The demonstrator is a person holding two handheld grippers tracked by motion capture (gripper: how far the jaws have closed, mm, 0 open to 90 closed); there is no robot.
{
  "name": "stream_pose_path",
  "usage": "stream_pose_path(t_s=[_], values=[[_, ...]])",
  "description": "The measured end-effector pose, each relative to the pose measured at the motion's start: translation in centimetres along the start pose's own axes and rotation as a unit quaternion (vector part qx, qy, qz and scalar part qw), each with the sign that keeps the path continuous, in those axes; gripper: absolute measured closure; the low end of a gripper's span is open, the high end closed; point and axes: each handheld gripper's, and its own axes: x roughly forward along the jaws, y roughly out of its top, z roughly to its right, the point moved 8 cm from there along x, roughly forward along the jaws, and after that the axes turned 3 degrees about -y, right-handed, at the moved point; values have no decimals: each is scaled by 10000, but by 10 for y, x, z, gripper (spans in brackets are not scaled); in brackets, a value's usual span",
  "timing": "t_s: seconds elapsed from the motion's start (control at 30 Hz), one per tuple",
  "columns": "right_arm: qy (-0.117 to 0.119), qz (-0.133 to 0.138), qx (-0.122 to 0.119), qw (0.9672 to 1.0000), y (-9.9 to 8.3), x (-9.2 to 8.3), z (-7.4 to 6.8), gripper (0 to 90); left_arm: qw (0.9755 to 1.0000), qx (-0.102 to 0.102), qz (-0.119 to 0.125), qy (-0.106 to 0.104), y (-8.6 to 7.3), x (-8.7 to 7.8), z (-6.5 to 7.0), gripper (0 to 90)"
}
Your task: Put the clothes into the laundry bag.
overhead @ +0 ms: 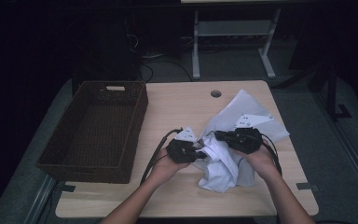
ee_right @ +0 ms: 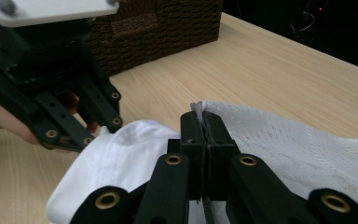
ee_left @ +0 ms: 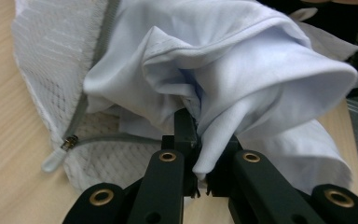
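A white mesh laundry bag [overhead: 248, 108] with a grey zip lies on the right half of the table, and a pale white garment [overhead: 221, 164] bulges out of it. My left gripper [overhead: 200, 154] is shut on a fold of the garment [ee_left: 242, 70], close to the bag's mesh [ee_left: 42, 60] and zip pull [ee_left: 56, 158]. My right gripper [overhead: 216, 135] is shut on the bag's zip edge, pinching the grey seam [ee_right: 205, 130] of the mesh bag [ee_right: 307, 144]. The left gripper [ee_right: 100, 131] sits just beyond it, on the garment [ee_right: 121, 154].
A dark woven basket [overhead: 98, 126] stands on the table's left half, its wall [ee_right: 168, 28] just behind the grippers. A cable hole [overhead: 216, 94] sits near the table's far edge. Bare wood lies in front of the hands.
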Motion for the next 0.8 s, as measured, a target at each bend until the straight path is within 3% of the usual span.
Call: stream_pose_path(t_s=[0.4, 0.67, 0.73, 0.8], values=[[15, 68, 53, 10000, 2, -2, 1, 881, 9992, -142, 32, 380, 15, 31, -13, 850], [-23, 118, 108, 9999, 4, -3, 3, 882, 9987, -41, 54, 502, 21, 46, -12, 850], [-12, 141, 121, 9998, 4, -4, 3, 882, 9987, -121, 108, 483, 22, 47, -14, 850], [-17, 154, 133, 9998, 4, -5, 4, 882, 9977, -218, 178, 617, 22, 47, -20, 850]])
